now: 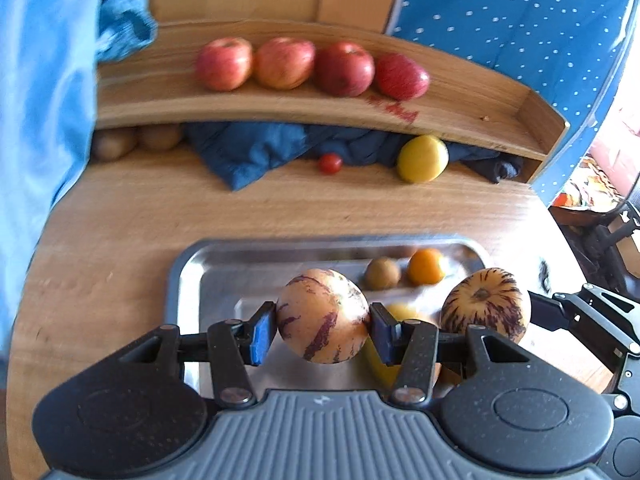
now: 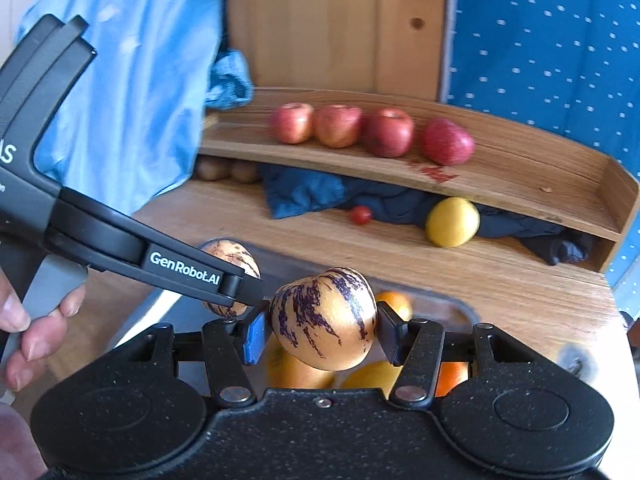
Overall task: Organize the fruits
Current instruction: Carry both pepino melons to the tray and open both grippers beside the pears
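My left gripper (image 1: 322, 328) is shut on a cream, purple-streaked pepino melon (image 1: 322, 316), held above the steel tray (image 1: 188, 280). My right gripper (image 2: 320, 330) is shut on a second pepino melon (image 2: 324, 318), which also shows at the right of the left wrist view (image 1: 486, 304). The left gripper's melon (image 2: 230, 258) peeks out behind the left tool body in the right wrist view. In the tray lie a kiwi (image 1: 383, 274), an orange (image 1: 427, 266) and yellow fruit (image 2: 376, 378) partly hidden under the grippers. Several red apples (image 1: 280, 63) stand in a row on the wooden shelf (image 1: 480, 112).
Under the shelf on the wooden table (image 1: 120, 248) sit a lemon (image 1: 423, 159), a cherry tomato (image 1: 330, 163), brown kiwis (image 1: 132, 141) and a crumpled dark blue cloth (image 1: 256, 148). A light blue sleeve (image 1: 40, 100) fills the left. A person's hand (image 2: 36, 328) grips the left tool.
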